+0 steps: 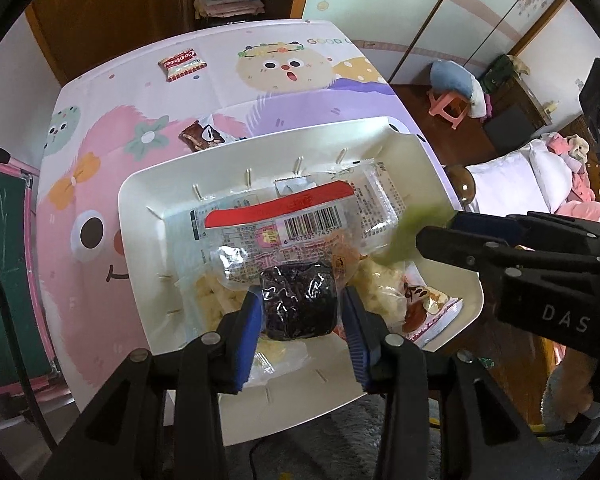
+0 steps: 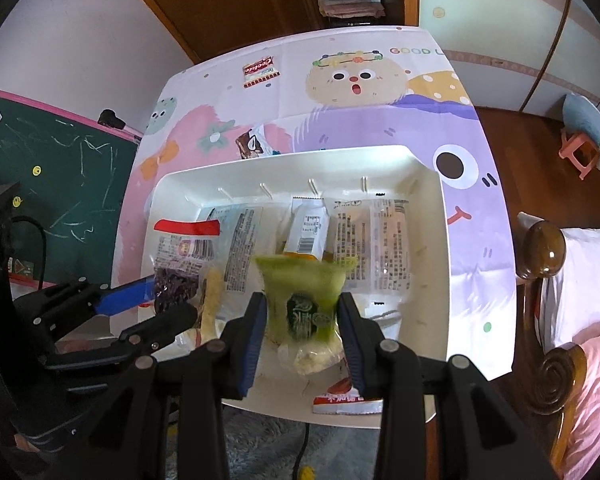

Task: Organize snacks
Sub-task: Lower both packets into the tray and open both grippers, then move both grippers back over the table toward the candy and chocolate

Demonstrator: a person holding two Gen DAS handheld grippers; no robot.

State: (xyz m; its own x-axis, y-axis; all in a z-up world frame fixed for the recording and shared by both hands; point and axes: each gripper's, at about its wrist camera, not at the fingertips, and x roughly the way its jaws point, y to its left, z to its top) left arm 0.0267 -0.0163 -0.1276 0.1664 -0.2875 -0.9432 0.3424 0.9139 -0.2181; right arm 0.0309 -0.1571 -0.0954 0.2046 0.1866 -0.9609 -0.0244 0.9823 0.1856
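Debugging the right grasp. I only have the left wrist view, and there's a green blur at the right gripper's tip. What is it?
Observer: A green packet with a dark round logo, pinched between the right gripper's pads.
Operator: Over the tray or off it?
Observer: Over the white tray, around its middle, above a bag of pale puffed snacks.
Operator: Touching my dark snack packet?
Observer: No, they are apart. A printed clear packet shows between them.
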